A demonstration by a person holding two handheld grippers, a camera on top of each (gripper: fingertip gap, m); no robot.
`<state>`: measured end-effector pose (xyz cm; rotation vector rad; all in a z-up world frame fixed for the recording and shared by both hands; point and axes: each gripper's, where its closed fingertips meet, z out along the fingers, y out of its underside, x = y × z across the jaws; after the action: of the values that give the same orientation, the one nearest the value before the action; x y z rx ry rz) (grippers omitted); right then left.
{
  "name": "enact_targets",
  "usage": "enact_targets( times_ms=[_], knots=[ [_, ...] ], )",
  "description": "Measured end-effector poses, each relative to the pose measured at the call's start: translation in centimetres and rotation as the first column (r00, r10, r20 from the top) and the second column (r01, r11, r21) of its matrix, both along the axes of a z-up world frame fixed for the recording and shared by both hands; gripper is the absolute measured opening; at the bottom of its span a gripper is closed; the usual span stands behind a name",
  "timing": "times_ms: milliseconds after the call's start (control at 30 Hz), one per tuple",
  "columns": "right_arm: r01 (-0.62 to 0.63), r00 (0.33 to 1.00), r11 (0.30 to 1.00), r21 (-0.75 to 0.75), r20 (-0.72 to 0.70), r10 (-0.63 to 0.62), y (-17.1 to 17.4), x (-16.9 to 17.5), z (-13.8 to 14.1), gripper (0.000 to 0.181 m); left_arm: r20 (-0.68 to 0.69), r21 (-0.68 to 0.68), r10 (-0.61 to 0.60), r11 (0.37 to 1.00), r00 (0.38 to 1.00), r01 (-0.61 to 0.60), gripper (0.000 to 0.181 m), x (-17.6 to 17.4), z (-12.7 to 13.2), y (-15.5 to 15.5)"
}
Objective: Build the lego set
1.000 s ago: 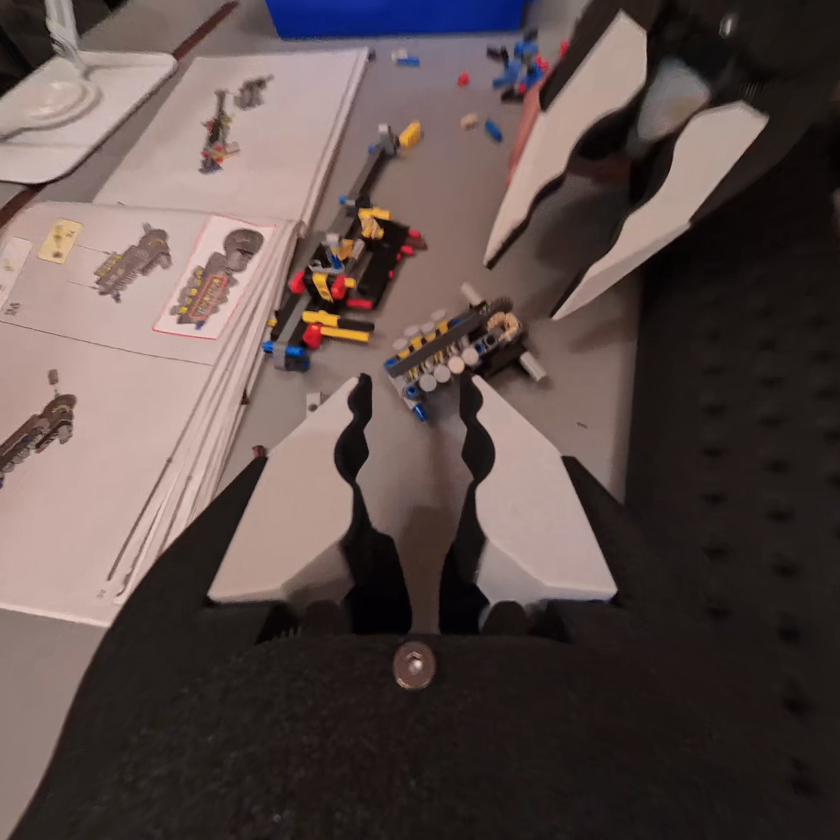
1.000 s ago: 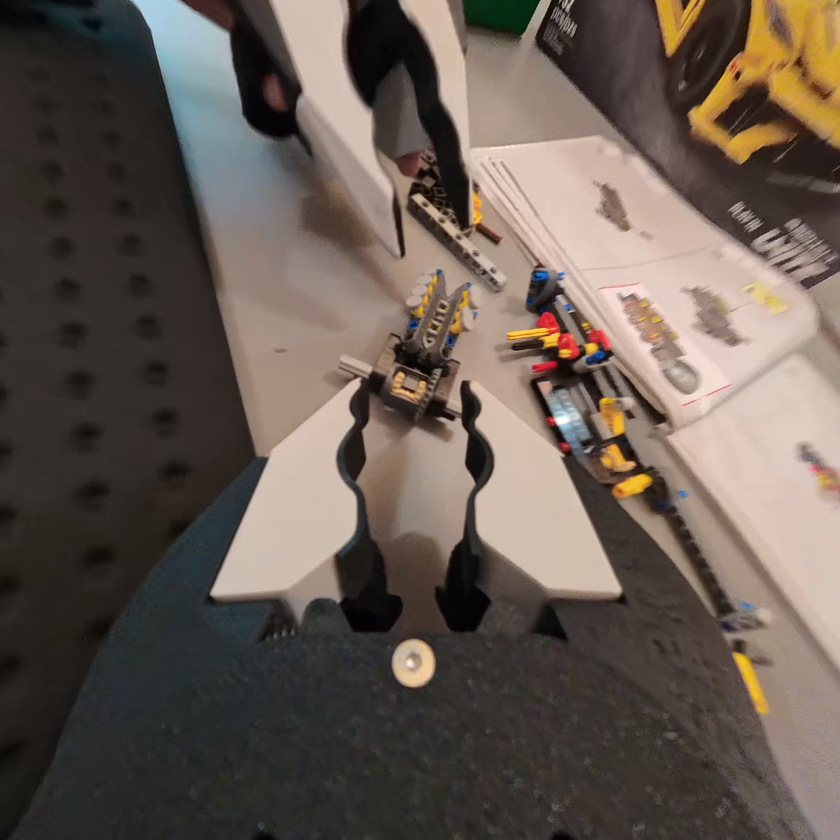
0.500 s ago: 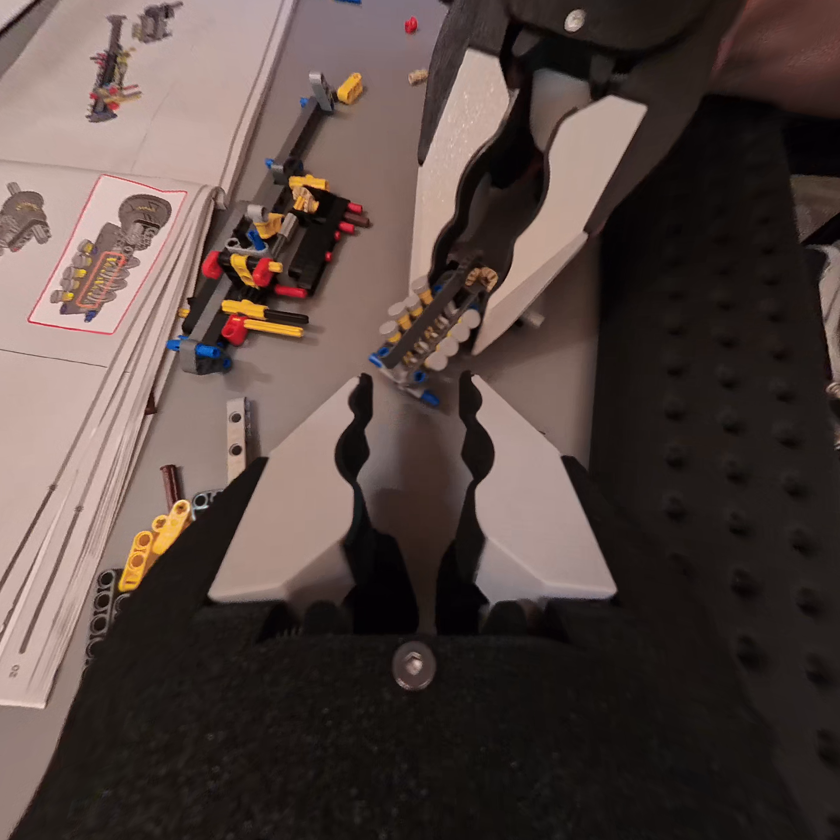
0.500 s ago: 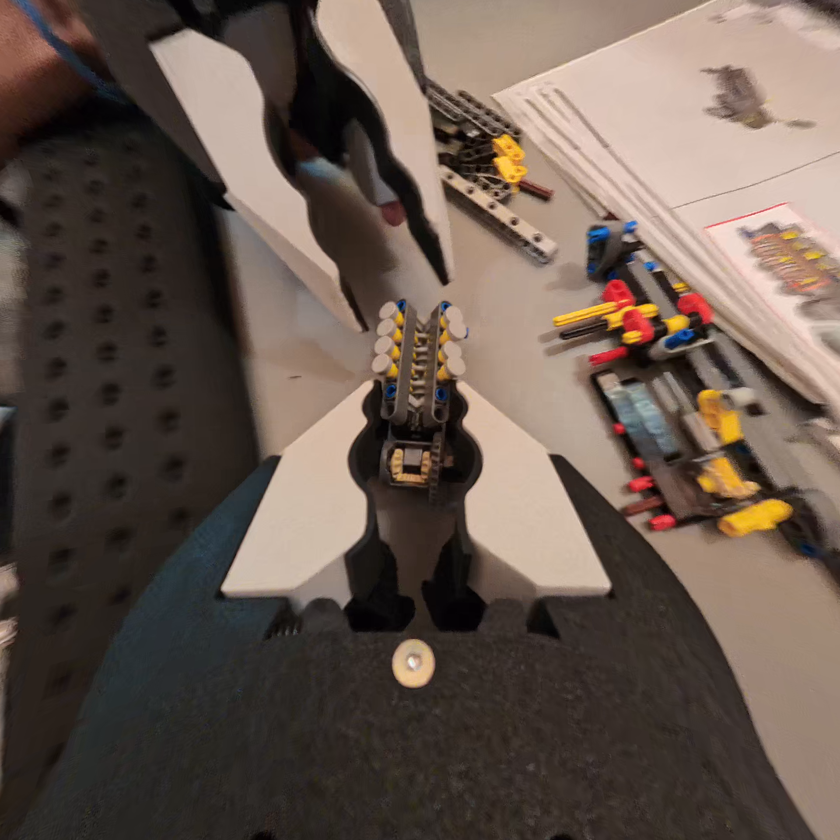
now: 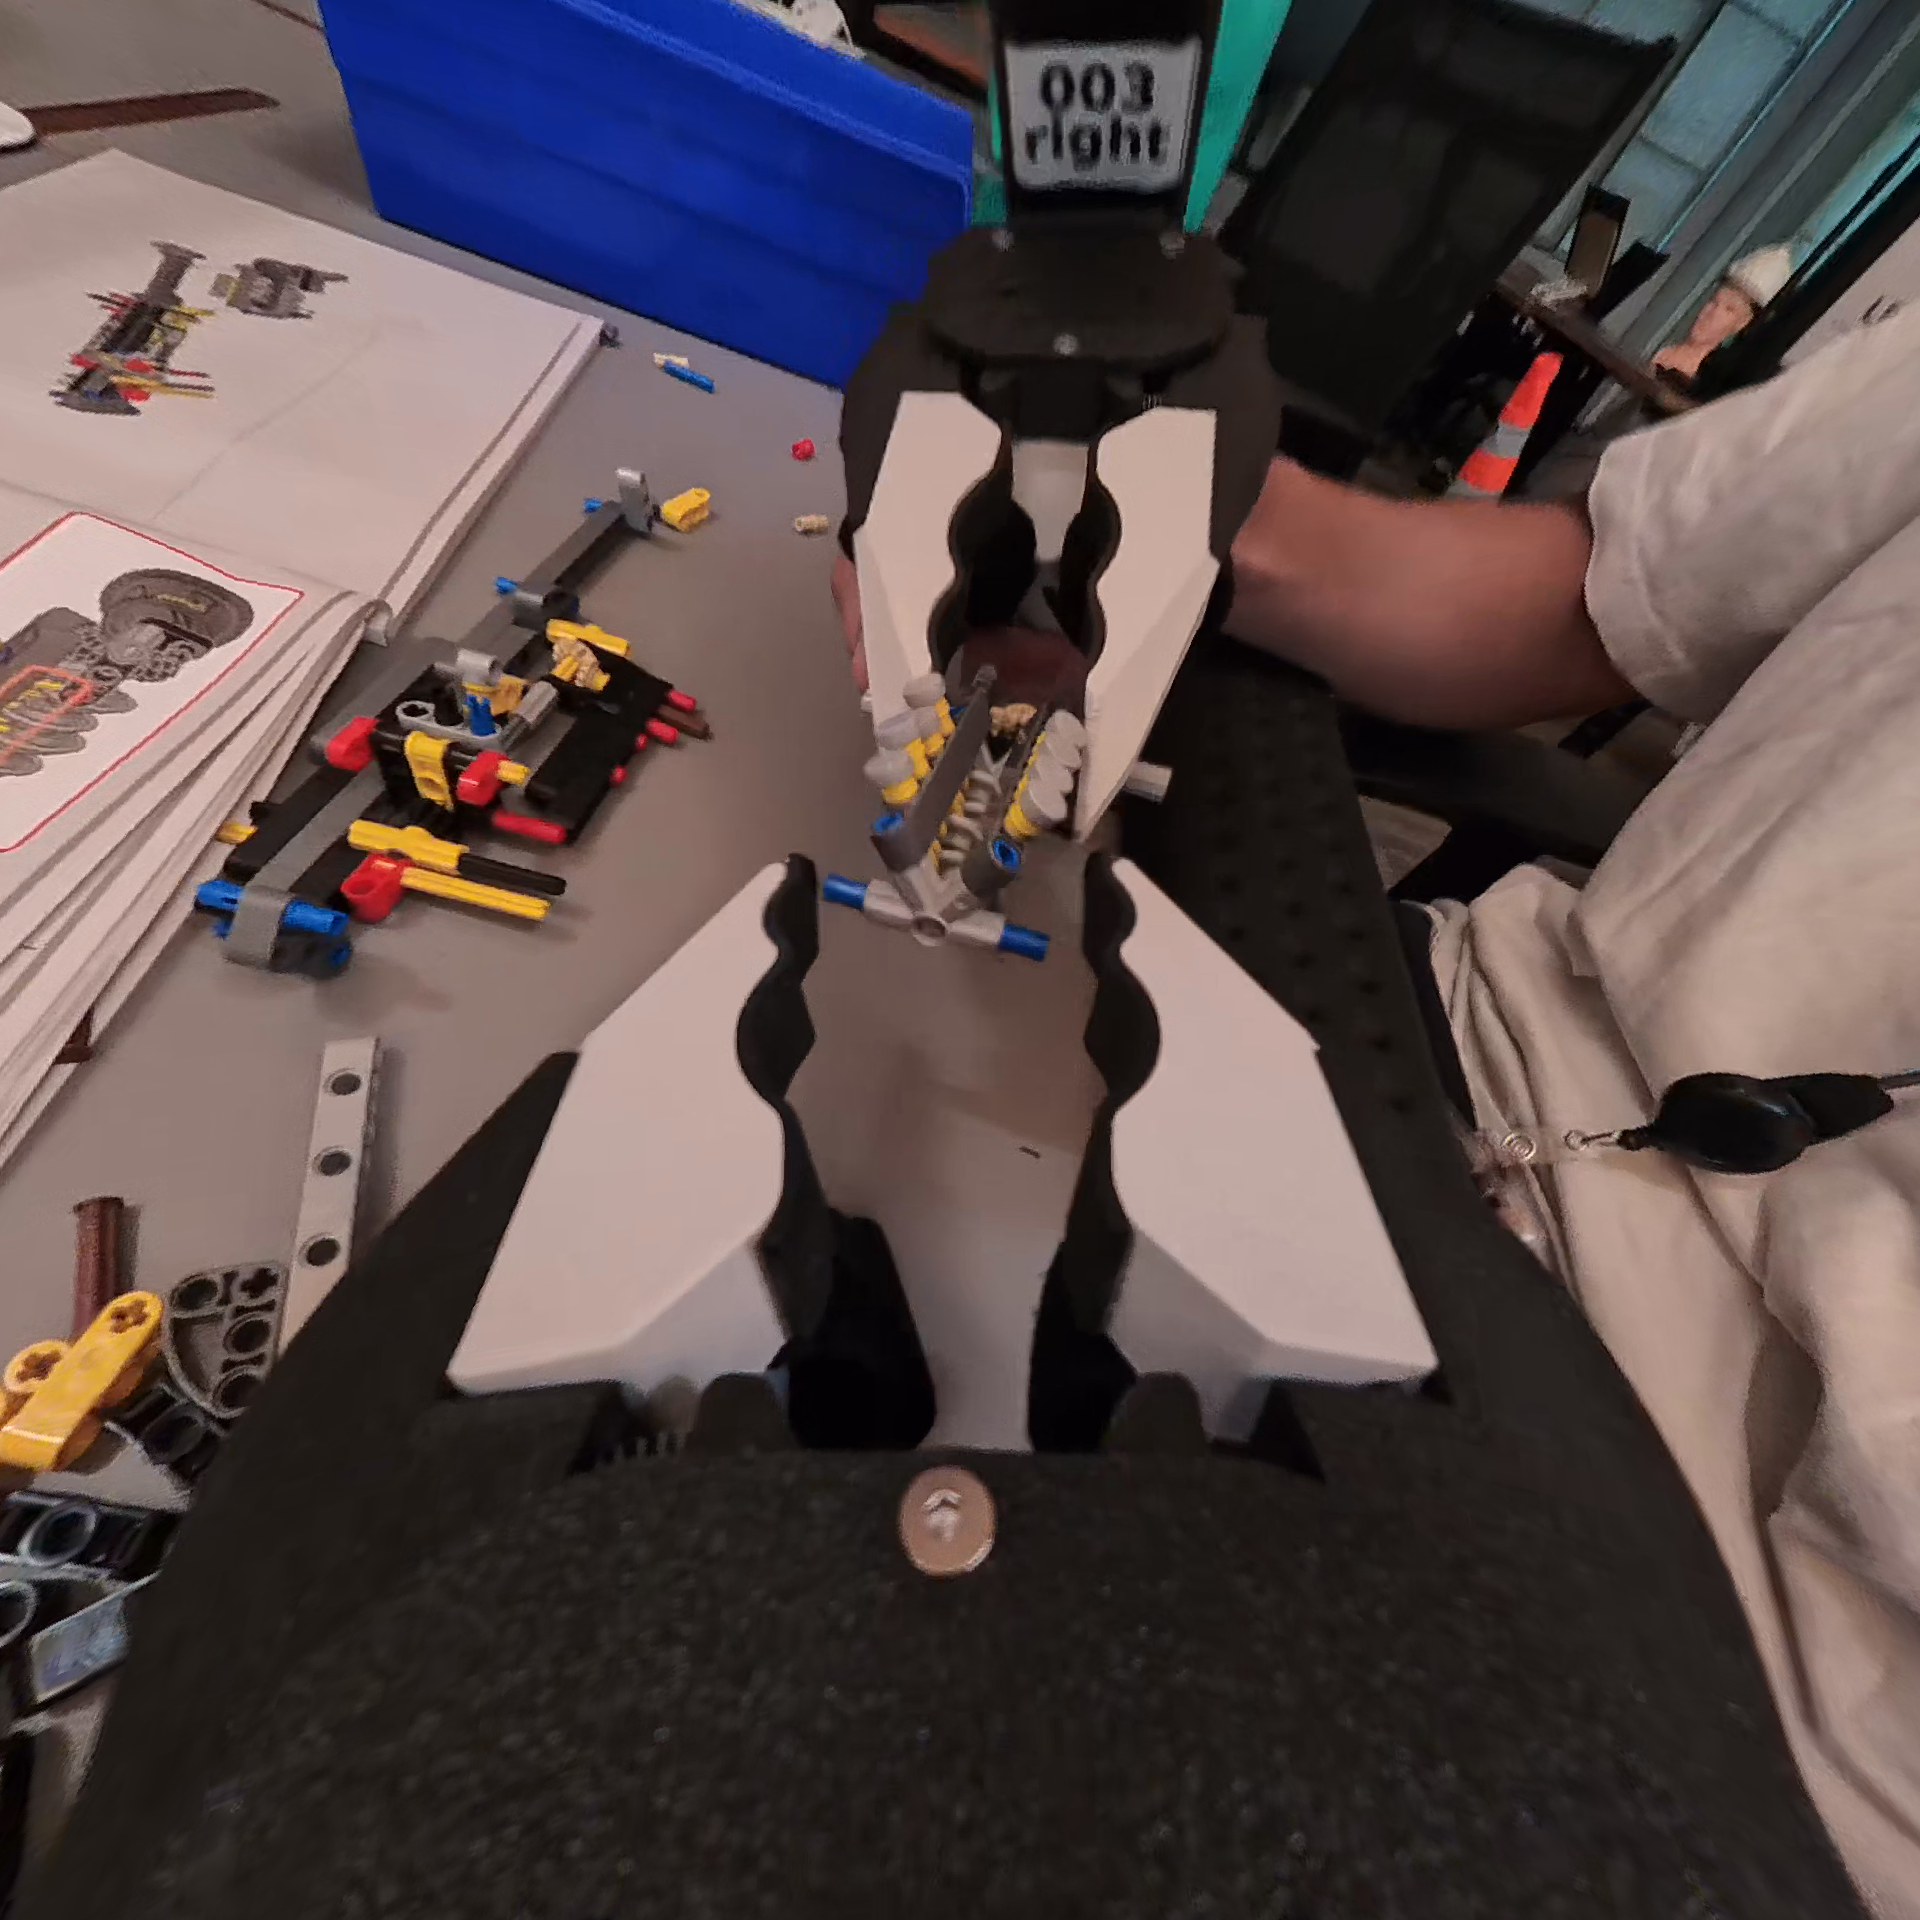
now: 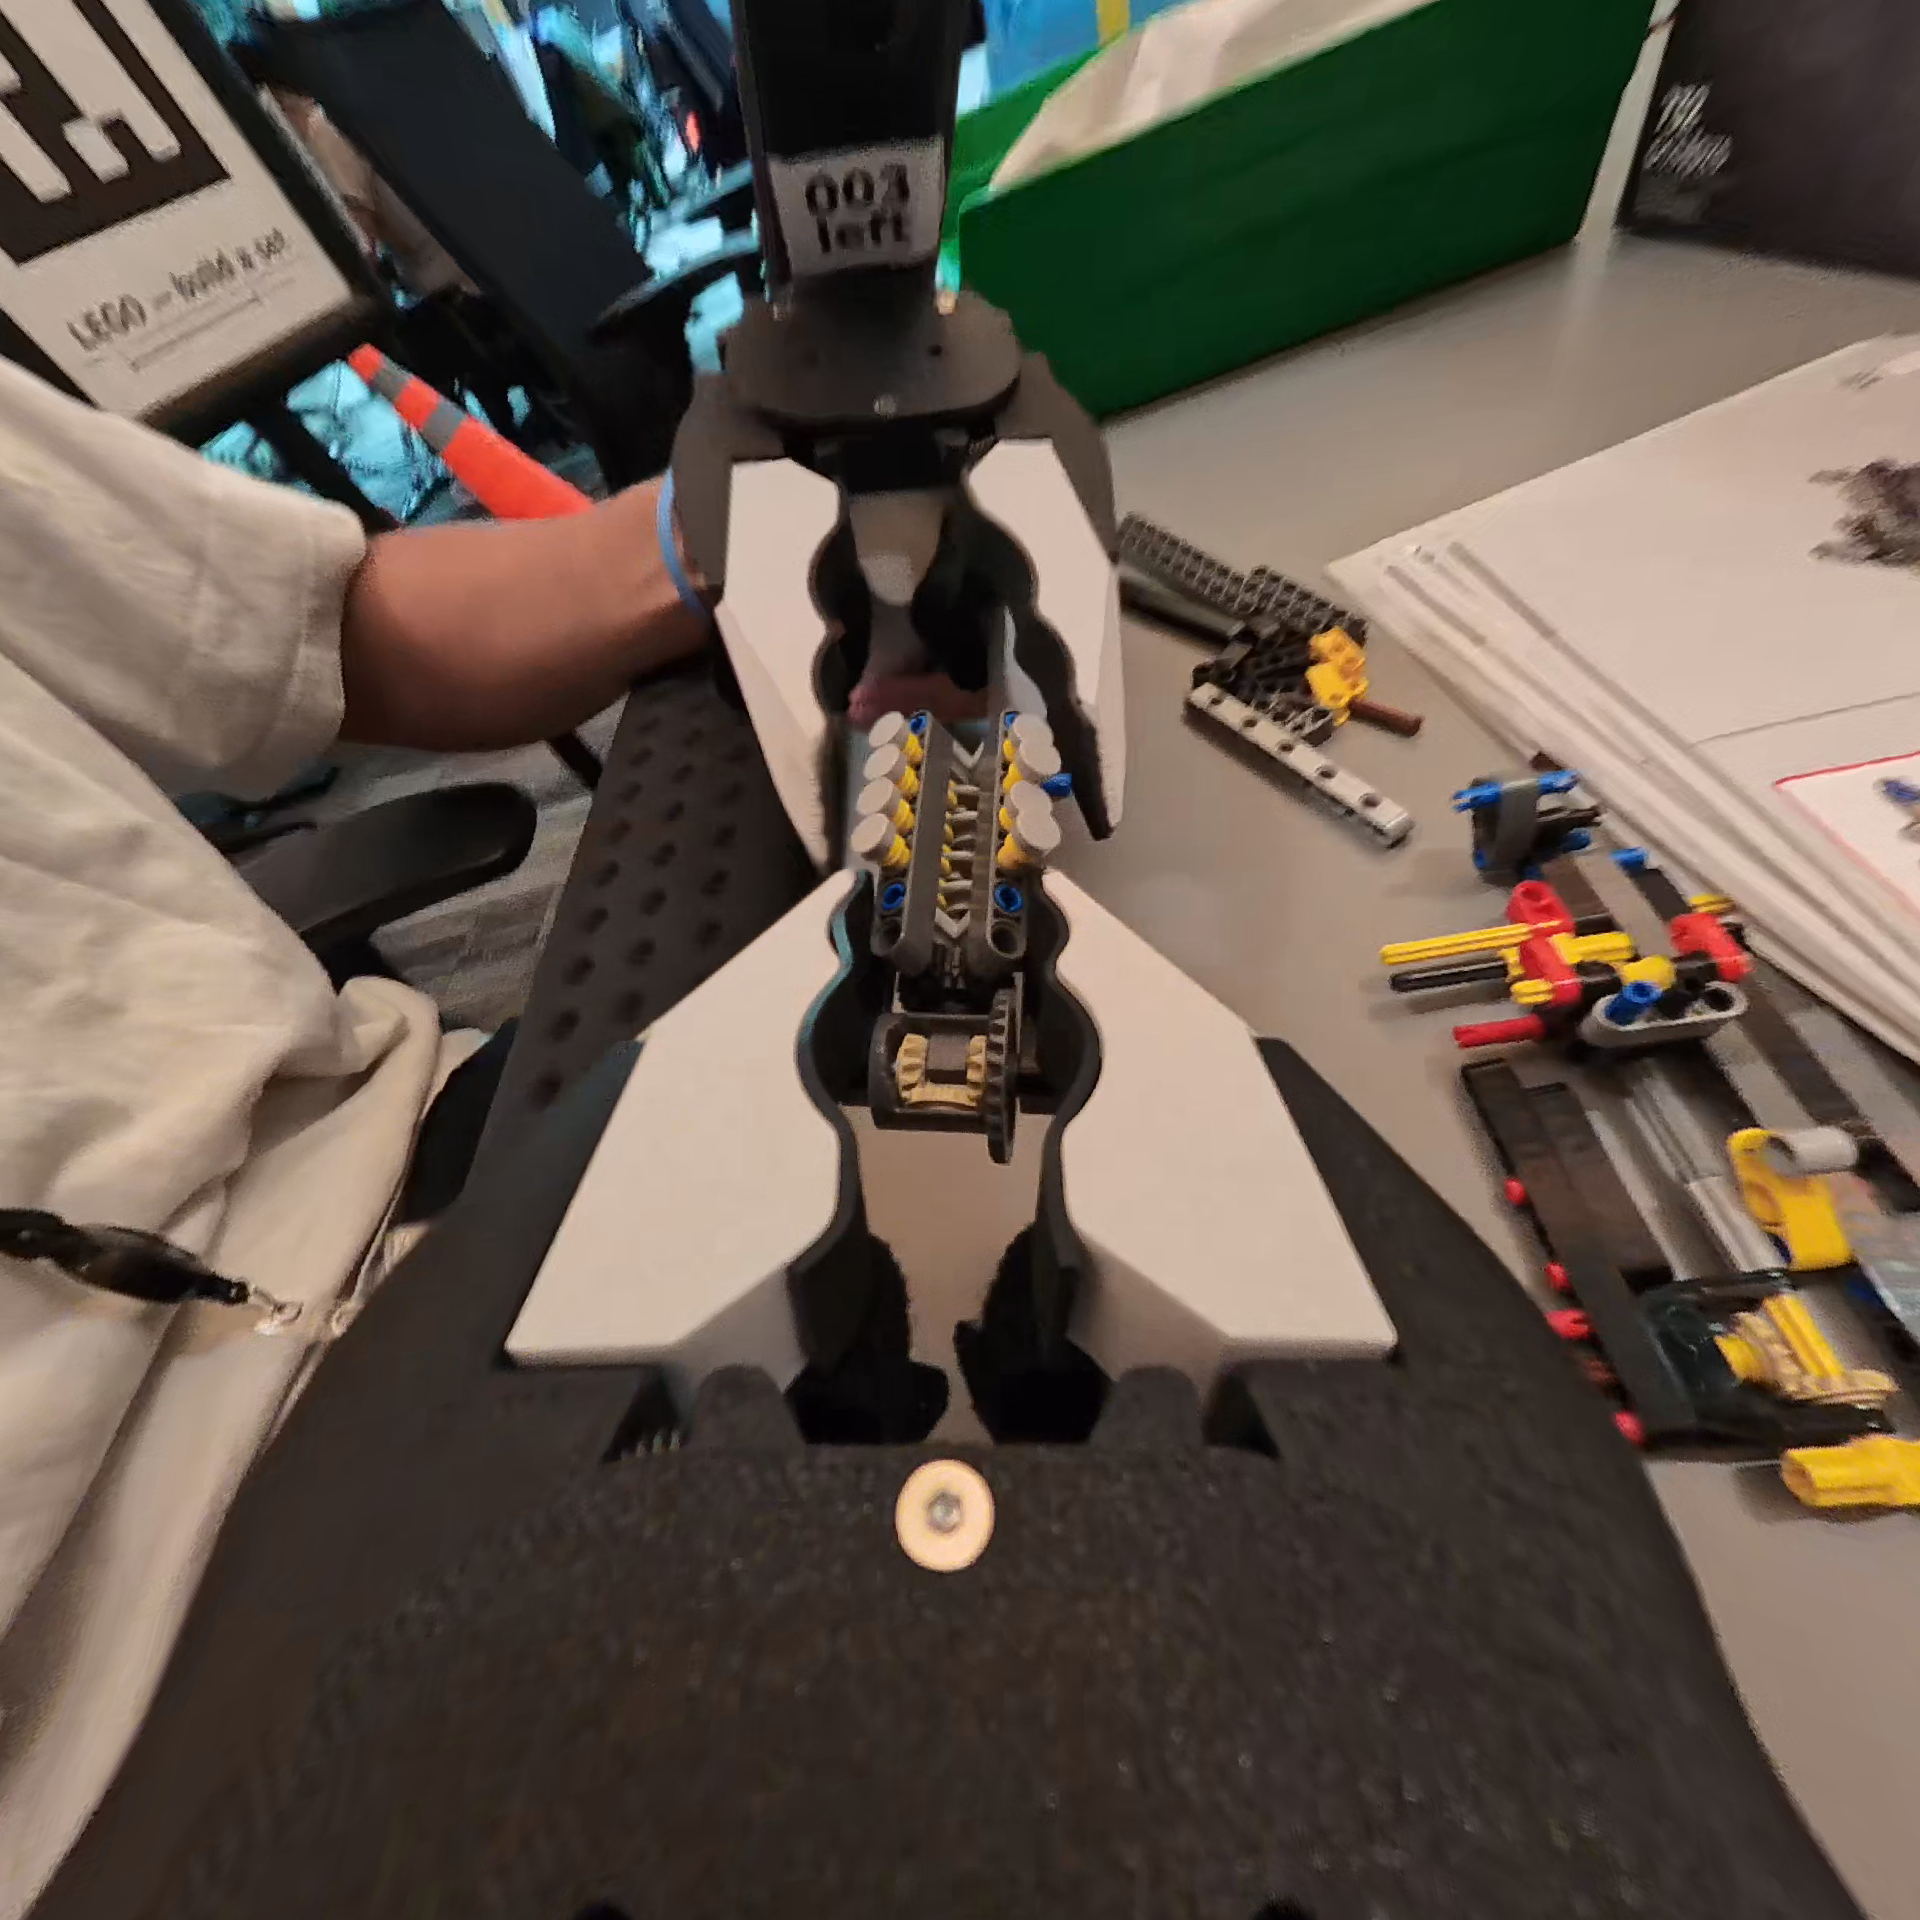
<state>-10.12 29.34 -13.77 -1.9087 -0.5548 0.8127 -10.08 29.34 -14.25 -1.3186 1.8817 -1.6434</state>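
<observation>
A small engine block (image 6: 951, 831) with grey cylinder caps, yellow pistons and blue pins is held above the grey table. My right gripper (image 6: 951, 894) is shut on its rear end, where a black gear and tan gear sit. In the left wrist view the right gripper (image 5: 987, 769) points toward me, with the engine block (image 5: 966, 800) sticking out of it. My left gripper (image 5: 945, 883) is open and empty. Its tips stand on either side of the block's near end with the blue pins, with gaps on both sides. It faces the right wrist view (image 6: 966, 831).
A black, red and yellow chassis (image 5: 468, 769) lies beside the open instruction book (image 5: 208, 416); it also shows in the right wrist view (image 6: 1621, 1143). Loose parts (image 5: 156, 1351), a grey beam (image 5: 338, 1153), a blue bin (image 5: 644, 156), a green bin (image 6: 1299, 197). A black dotted mat (image 5: 1247, 831) borders the table. My two grippers' fingertips are within a few centimetres of each other.
My right gripper closed on the engine block and lifted it off the table. Both grippers tilted up and now face each other, with the left gripper's open tips around the block's free end.
</observation>
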Motion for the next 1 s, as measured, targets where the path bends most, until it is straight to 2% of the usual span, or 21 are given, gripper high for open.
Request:
enact_targets(
  times_ms=[67,167,267,333,433,533,700,800,900,1000],
  knots=[
    [0.055,0.997,0.998,0.015,-0.052,-0.054,0.5,0.8,0.8,0.027,0.027,-0.069,0.034,0.997,0.999,-0.032,0.058,0.1,1.1,0.5],
    [0.139,0.977,0.990,0.003,-0.165,-0.137,1.3,2.2,1.9,0.028,0.047,-0.193,0.102,0.977,0.994,-0.091,0.056,0.7,2.6,1.5],
    [0.163,0.940,0.985,0.051,-0.311,-0.140,1.3,2.4,4.4,0.027,0.020,-0.346,0.168,0.926,0.986,-0.150,0.049,2.0,3.5,1.9],
    [0.171,0.903,0.984,0.048,-0.408,-0.137,1.5,2.4,5.5,0.027,0.072,-0.437,0.210,0.885,0.975,-0.159,0.047,2.6,5.0,2.0],
    [0.184,0.871,0.982,0.050,-0.470,-0.140,1.7,2.4,6.3,0.027,0.137,-0.520,0.244,0.842,0.960,-0.140,0.040,3.1,6.7,1.8],
    [0.198,0.888,0.979,0.052,-0.432,-0.157,1.8,2.2,6.0,0.027,0.166,-0.532,0.246,0.838,0.955,-0.124,0.020,3.4,7.2,1.5],
    [0.199,0.888,0.978,0.070,-0.436,-0.149,1.5,2.6,6.8,0.029,0.197,-0.583,0.237,0.808,0.951,-0.080,0.018,3.5,7.8,1.2],
    [0.245,0.910,0.956,0.161,-0.377,-0.170,0.9,3.5,7.3,0.034,0.222,-0.636,0.258,0.769,0.940,-0.061,0.017,3.4,8.6,1.9],
    [0.318,0.922,0.901,0.295,-0.318,-0.222,-0.3,4.9,8.2,0.041,0.200,-0.697,0.317,0.711,0.927,-0.093,0.017,3.3,8.7,3.9],
    [0.326,0.945,0.830,0.452,-0.126,-0.303,-1.0,4.7,8.0,0.036,0.179,-0.730,0.369,0.672,0.912,-0.129,0.017,3.1,8.6,5.4]
  ],
)
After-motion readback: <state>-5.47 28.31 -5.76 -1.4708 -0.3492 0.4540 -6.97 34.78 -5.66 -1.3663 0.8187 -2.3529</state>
